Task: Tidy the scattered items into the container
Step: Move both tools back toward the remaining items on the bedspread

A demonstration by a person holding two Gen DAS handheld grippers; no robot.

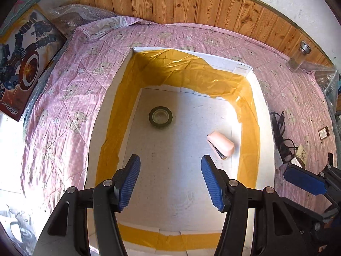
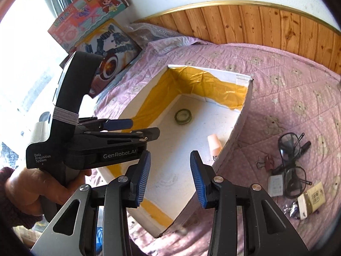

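I have the white box (image 1: 264, 128) as my landmark, lying open on the pink bear-print quilt (image 1: 64, 89), its inner walls lined with yellow tape. Inside it, a roll of dark tape (image 1: 160, 117) rests on the floor toward the far wall, and a pink stapler (image 1: 220, 144) lies near the box's right wall. My left gripper (image 1: 170, 181) hangs above the box's near end, fingers spread wide with nothing between them. My right gripper (image 2: 170, 177) is over the box's near right corner, also spread wide and empty; the hand (image 2: 40, 189) holding the left tool shows beside it. Outside the box, to its right on the quilt, lie a pair of glasses (image 2: 292, 162), a small red clip (image 2: 269, 163), a white card (image 2: 275, 185) and a tan packet (image 2: 312, 199). Toy boxes (image 2: 106, 49) lean beyond the box's left side
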